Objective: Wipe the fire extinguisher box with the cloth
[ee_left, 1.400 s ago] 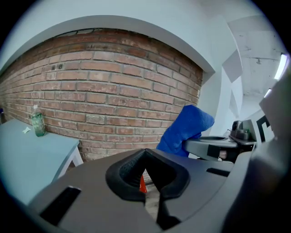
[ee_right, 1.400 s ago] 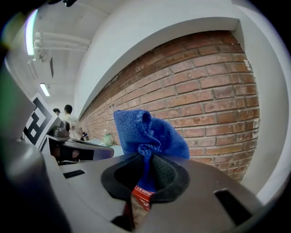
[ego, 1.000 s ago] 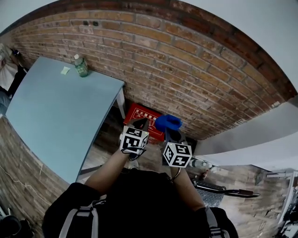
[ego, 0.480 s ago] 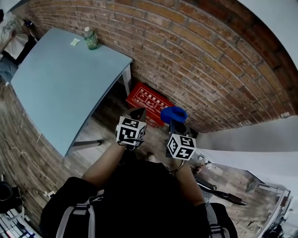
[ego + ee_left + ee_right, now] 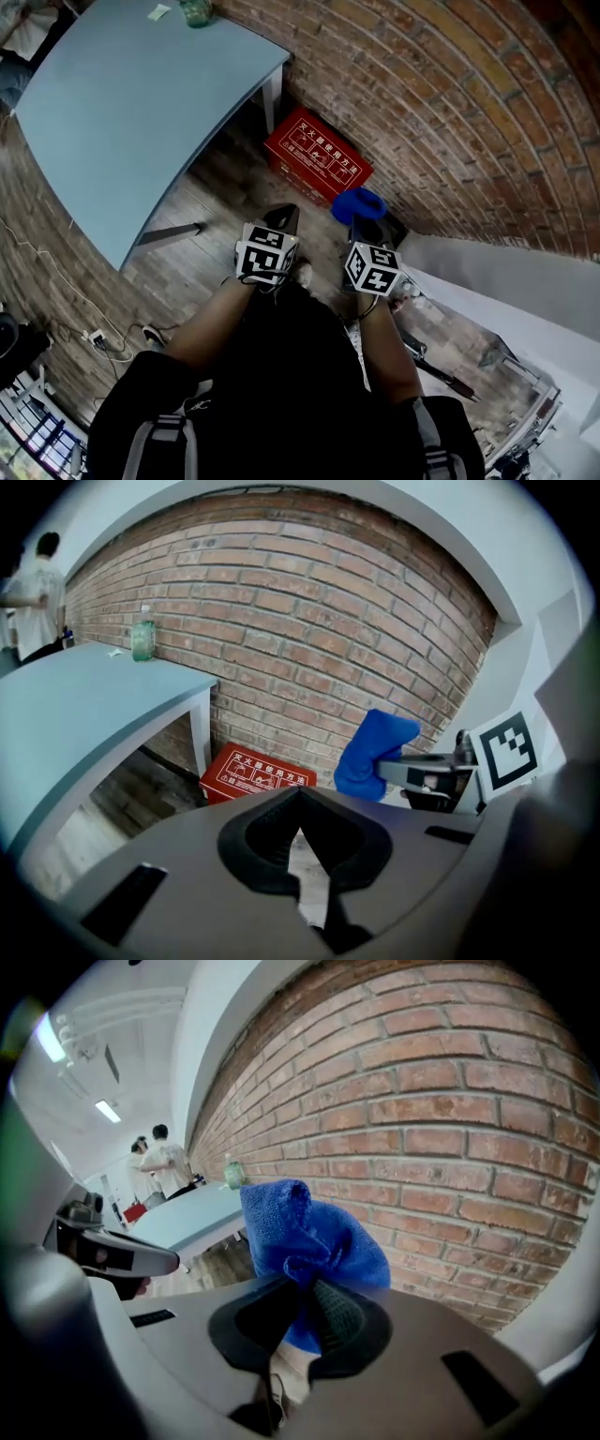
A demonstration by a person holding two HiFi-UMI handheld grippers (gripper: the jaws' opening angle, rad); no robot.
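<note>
Two grippers: right gripper point(image 5: 367, 223) clenched on cloth point(image 5: 359, 203), left gripper point(image 5: 282, 217) closed, empty. Box point(image 5: 317, 157) on floor point(image 5: 202, 202) by wall point(image 5: 422, 122), below us — thin pinch; cloth may slip once we scrub.

I'm watching the head view's top edge cutting off the bottle point(image 5: 195, 10); the white print on the fire extinguisher box point(image 5: 317, 157) is showing too small for me to read.

Top point(image 5: 281, 394): black (grey straps point(image 5: 161, 441) over both shoulders)
Left gripper point(image 5: 281, 216): grey shell, black pads point(image 5: 251, 847), black-and-white marker cube point(image 5: 266, 262)
Right gripper point(image 5: 367, 223): same build
</note>
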